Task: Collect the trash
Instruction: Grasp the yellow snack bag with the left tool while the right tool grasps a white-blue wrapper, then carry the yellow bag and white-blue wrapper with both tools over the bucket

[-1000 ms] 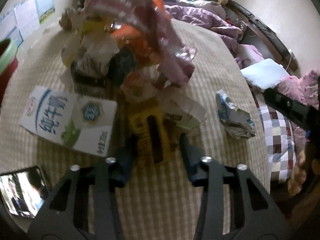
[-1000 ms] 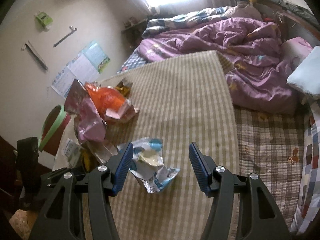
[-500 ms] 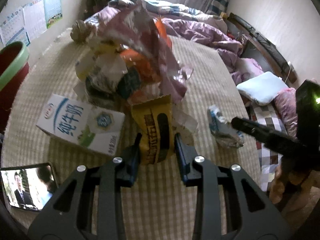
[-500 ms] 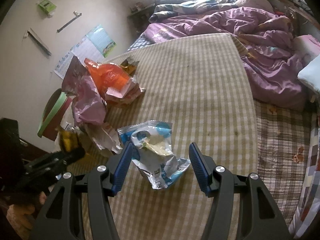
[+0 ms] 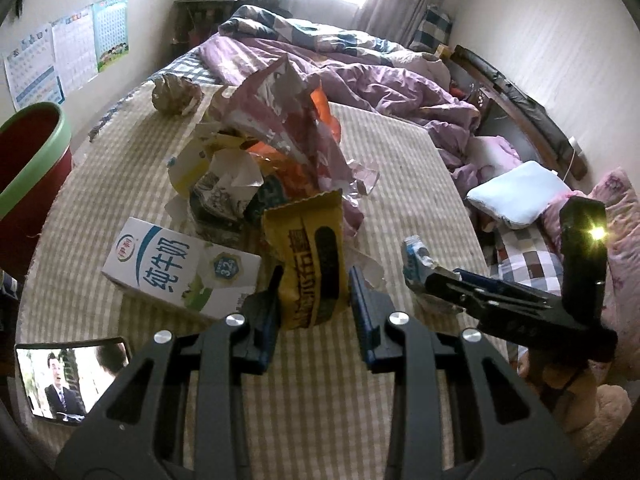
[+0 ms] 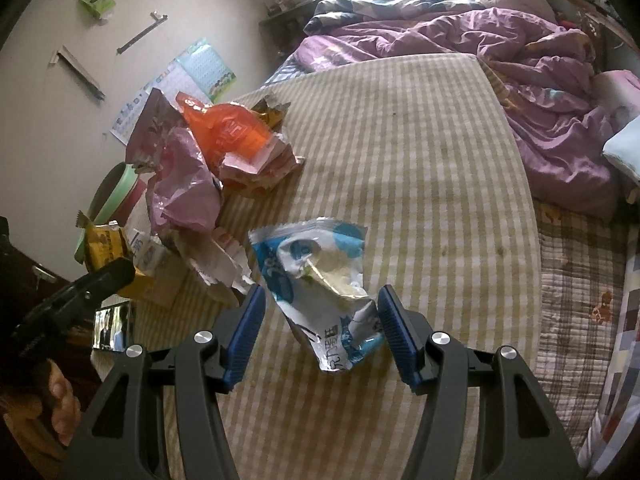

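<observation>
Yellow wrapper (image 5: 308, 256) raised; milk carton (image 5: 180, 268) alongside.

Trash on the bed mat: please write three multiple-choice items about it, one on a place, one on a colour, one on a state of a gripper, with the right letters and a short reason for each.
1. Where does the milk carton lie in the left wrist view?
A. left of the yellow wrapper
B. on the purple quilt
C. inside the red bin

2. Which colour is the wrapper between the right gripper's fingers?
A. green
B. blue and white
C. black

3. What is the state of the left gripper?
A. open over the phone
B. shut on the yellow wrapper
C. shut on the carton

Key: 1 A, the carton sits beside the yellow wrapper on the striped mat. 2 B, the blue and white wrapper lies between the right gripper pads. 3 B, both pads press the yellow wrapper.
</observation>
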Demonstrator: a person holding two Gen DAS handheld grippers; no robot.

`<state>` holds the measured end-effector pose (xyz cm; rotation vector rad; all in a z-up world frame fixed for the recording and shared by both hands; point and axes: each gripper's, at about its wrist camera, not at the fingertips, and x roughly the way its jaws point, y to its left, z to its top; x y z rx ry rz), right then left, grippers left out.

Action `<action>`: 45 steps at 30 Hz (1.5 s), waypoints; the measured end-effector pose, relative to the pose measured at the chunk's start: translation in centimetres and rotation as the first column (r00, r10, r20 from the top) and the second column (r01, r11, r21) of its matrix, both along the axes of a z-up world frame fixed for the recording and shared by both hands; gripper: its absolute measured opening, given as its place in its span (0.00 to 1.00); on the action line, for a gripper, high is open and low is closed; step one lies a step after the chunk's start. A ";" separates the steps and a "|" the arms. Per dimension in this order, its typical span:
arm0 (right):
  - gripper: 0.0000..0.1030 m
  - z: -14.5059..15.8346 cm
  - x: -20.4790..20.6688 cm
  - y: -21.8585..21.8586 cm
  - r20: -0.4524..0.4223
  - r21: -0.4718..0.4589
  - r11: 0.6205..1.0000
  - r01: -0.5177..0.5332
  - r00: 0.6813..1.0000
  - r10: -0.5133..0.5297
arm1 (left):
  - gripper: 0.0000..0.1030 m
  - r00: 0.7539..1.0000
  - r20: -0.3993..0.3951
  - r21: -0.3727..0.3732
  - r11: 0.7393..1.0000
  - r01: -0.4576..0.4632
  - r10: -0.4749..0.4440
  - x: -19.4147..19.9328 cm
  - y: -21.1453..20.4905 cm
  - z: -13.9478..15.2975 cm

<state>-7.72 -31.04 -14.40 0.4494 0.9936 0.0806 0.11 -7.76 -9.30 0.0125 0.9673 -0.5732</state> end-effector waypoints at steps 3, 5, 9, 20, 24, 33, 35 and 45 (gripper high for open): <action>0.56 -0.1 0.1 0.5 -0.006 -0.006 1.000 -0.013 1.000 0.012 | 0.30 1.000 -0.001 -0.004 1.000 -0.008 0.008 -0.1 0.7 -0.1; 0.55 -0.2 0.1 0.7 -0.012 -0.005 1.000 -0.017 1.000 0.017 | 0.30 1.000 -0.001 -0.006 1.000 -0.014 0.014 -0.2 1.0 -0.1; 0.42 -0.1 0.3 1.1 -0.013 0.003 1.000 -0.024 1.000 0.024 | 0.30 1.000 0.000 -0.008 1.000 -0.023 0.023 -0.3 1.6 0.0; 0.28 0.8 -0.1 2.1 0.031 -0.008 1.000 -0.021 0.999 0.021 | 0.30 0.999 -0.003 -0.013 0.999 -0.034 0.034 -0.6 2.1 0.1; 0.27 1.4 -0.4 1.8 0.058 -0.004 1.000 -0.003 0.998 0.003 | 0.30 0.999 -0.004 -0.014 0.999 -0.035 0.035 -0.7 2.3 0.0; 0.27 3.2 -0.8 1.4 0.117 -0.001 1.000 0.028 0.993 -0.027 | 0.30 0.999 -0.001 -0.020 0.999 -0.043 0.043 -0.7 3.0 -0.1; 0.27 3.6 -0.8 1.6 0.131 -0.004 1.000 0.029 0.991 -0.028 | 0.30 0.999 0.002 -0.022 0.999 -0.044 0.044 -0.7 3.2 0.0; 0.27 6.3 -0.8 2.8 0.204 -0.017 1.000 0.014 0.979 -0.010 | 0.30 0.998 0.017 -0.044 0.997 -0.063 0.063 -0.8 4.3 0.6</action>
